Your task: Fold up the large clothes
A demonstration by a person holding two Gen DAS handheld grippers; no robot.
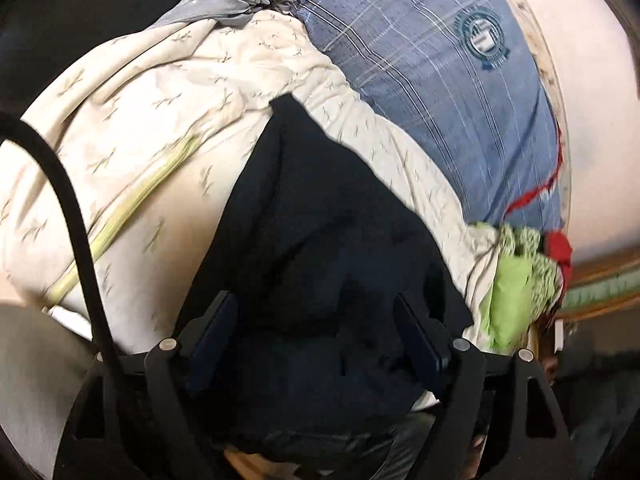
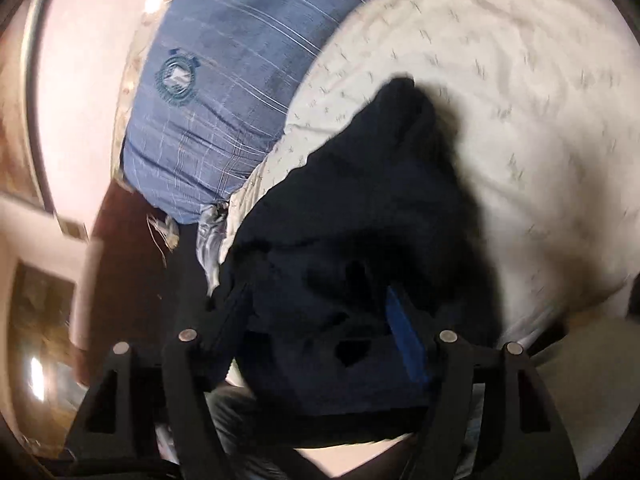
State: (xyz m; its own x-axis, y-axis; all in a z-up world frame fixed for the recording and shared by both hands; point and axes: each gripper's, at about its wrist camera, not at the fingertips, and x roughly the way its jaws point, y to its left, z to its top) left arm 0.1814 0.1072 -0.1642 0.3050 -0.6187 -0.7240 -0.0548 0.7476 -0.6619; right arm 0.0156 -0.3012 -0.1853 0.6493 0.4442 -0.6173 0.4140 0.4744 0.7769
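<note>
We see the dark garment lying on the cream bedspread, running away from us between both sets of spread fingers; left gripper and right gripper pinch nothing, each over a near corner.
</note>
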